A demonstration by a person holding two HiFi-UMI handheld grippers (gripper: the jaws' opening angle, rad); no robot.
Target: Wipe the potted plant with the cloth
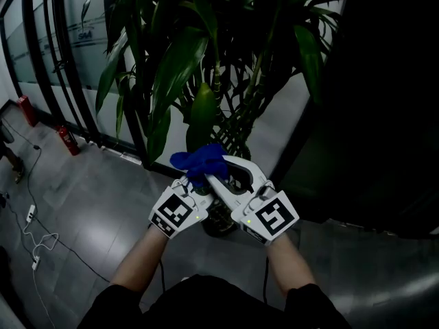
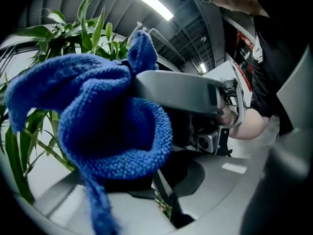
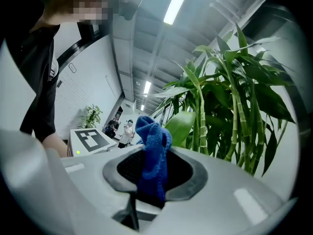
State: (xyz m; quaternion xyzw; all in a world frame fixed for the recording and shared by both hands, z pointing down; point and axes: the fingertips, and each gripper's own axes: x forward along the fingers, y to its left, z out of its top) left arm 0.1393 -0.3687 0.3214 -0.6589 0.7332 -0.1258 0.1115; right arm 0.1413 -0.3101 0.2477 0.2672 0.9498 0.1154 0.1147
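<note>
**Cloth pinched from both sides, leaves dead ahead**

Holds the cloth point(image 1: 200, 160) bunched between both grippers, low and centred in the head view. Clamps the right gripper point(image 3: 148, 187) shut on a narrow blue fold standing straight up out of the pads. Looks to clamp the left gripper point(image 2: 142, 182) shut on the bulkier bunch as well, with a loose strand trailing down. Sets the two tips nose to nose, touching or all but.

Now the key relation. Finds the plant point(image 1: 206, 60) straight ahead of the cloth and above it, with a pale, broad leaf point(image 1: 204, 112) hanging just beyond the blue, near but apart. Reads that leaf's long axis as up and down, tip pointing down at the cloth. Puts neither gripper clearly nearer. Favours the right one slightly, judging by the stems point(image 3: 234, 126) rising close on its right side. Calls, probably, for a short lift forward, then a stroke along the leaf rather than across it.

Below the grippers, glimpses something dark and round, likely the pot point(image 1: 218, 223), though too dim to be sure. Stands over a grey, glossy floor point(image 1: 89, 204), with a white cable point(image 1: 38, 242) lying loose at the left and red extinguishers point(image 1: 68, 140) against a glass wall point(image 1: 75, 40). Shows open room to the left and only darkness to the right.
</note>
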